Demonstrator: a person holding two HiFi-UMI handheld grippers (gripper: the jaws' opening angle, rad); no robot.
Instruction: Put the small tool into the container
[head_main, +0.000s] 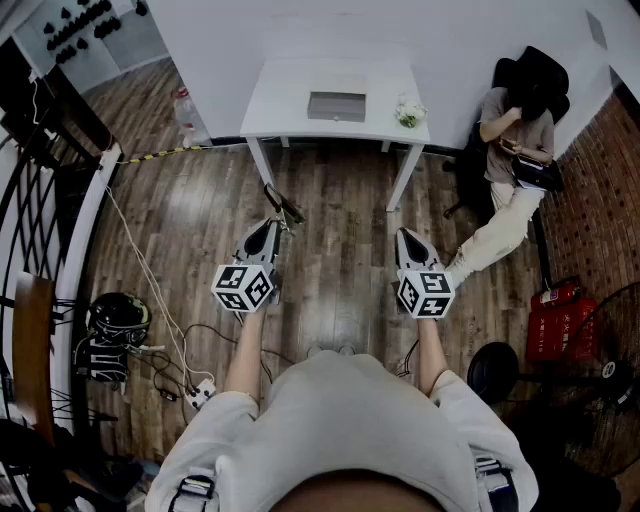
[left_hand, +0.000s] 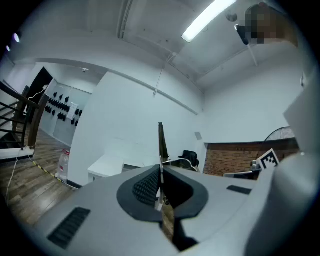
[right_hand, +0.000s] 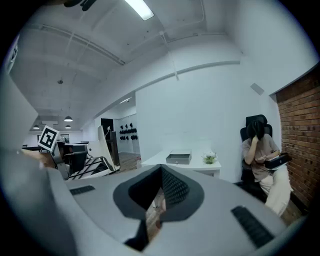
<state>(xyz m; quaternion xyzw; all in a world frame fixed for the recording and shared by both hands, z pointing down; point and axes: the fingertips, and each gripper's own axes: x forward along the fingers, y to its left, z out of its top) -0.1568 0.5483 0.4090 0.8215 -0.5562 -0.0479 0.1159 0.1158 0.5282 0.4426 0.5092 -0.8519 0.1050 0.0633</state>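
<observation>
Closest to us, our two grippers are held out in front of our body over the wooden floor (head_main: 340, 200), well short of the counter. Our left gripper (head_main: 271, 224) has its jaws clenched on the small tool (head_main: 284, 206), a thin dark strip that juts forward and up past the tips. In the left gripper view it stands as a narrow blade pinched edge-on between the ribbed pads (left_hand: 145, 187). We judge that the grip sits low on the tool so that most of its length is free to go into the container first. Our right gripper (head_main: 406, 237) carries nothing. Its jaws are pressed together at the tips, with only floor showing through the gap behind them. We take it to be riding alongside, ready to steady something if needed.

Farther off, against the white wall (head_main: 300, 30), stands the white counter (head_main: 290, 95). On it sits the grey container (head_main: 337, 106), a shallow box near the middle, with a small potted plant (head_main: 410, 112) towards the right end. So the tool is in our left jaws, well apart from the container. As we judge it, the walk across the floor comes before any placing.

What kind of tool it is we cannot tell, because it is too thin and its lower end is buried between the pads. The inside of the container is too small and far off to read. Beyond the counter's right end a seated person (head_main: 512, 140) is bent over something in the lap.
</observation>
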